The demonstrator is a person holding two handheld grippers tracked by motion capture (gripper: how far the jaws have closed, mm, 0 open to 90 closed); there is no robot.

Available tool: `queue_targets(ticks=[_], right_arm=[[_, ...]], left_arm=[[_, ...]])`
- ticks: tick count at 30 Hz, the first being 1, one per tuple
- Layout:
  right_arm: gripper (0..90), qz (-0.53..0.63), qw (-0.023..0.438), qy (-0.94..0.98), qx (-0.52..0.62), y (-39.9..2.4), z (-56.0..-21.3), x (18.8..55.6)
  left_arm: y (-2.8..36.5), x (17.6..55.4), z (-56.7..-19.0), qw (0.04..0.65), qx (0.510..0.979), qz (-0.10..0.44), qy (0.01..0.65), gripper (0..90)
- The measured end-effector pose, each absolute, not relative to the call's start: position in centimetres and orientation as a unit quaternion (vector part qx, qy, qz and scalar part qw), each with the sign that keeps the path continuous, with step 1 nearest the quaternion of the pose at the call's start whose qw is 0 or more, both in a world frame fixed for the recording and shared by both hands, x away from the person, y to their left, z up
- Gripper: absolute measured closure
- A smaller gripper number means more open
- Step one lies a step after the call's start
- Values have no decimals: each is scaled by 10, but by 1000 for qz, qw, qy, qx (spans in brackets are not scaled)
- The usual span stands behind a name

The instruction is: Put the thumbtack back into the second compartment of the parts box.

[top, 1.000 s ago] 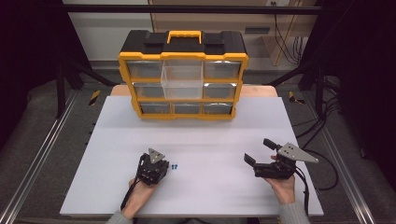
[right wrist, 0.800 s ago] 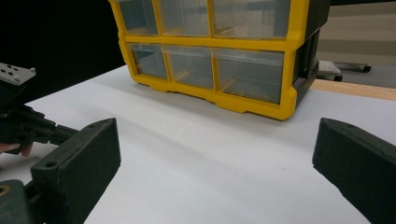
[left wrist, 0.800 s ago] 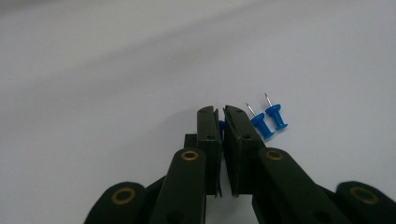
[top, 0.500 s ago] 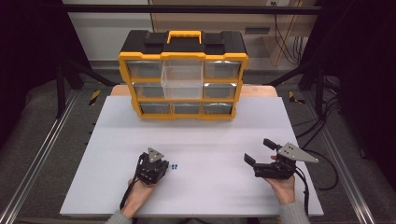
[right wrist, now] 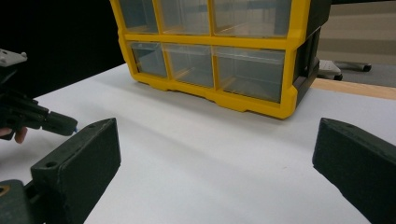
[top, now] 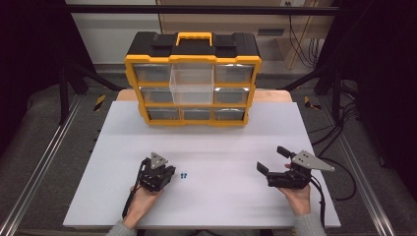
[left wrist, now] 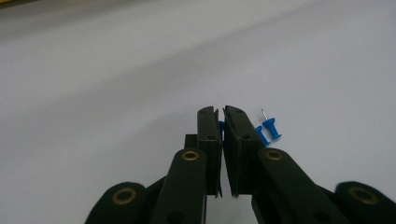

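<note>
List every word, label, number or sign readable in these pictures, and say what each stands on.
None can be read.
Organizer box: no label or brand legible on its yellow frame, black top or clear drawers.
Blue push pins beside the left tongs: plain, no marks.
White table: bare of print.
Right tongs: no lettering to make out.

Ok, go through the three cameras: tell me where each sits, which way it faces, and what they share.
High view: above the person's side, looking forward and down on the white table toward the yellow organizer; both hands show, with the left gripper and right gripper.
Left gripper view: rides the left gripper, angled low over the table at blue pushpins; its jaws stand nearly together.
Right gripper view: rides the right gripper, facing the organizer; its jaws stand wide apart.
Shared: the high and left gripper views both show the pushpins.
</note>
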State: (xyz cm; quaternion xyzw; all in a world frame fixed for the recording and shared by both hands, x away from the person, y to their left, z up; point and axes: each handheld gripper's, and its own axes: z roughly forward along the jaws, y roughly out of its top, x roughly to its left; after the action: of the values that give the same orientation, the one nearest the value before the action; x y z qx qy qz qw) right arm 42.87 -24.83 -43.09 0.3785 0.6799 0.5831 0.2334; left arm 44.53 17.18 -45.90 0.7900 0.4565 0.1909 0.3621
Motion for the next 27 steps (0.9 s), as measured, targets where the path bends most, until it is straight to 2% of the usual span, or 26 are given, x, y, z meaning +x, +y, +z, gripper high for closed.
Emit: queue_targets(ticks=[27], right_arm=[[15, 578, 240, 685, 372, -249, -432, 430]], left_arm=[[185, 442, -414, 408, 783, 196, 427, 842]])
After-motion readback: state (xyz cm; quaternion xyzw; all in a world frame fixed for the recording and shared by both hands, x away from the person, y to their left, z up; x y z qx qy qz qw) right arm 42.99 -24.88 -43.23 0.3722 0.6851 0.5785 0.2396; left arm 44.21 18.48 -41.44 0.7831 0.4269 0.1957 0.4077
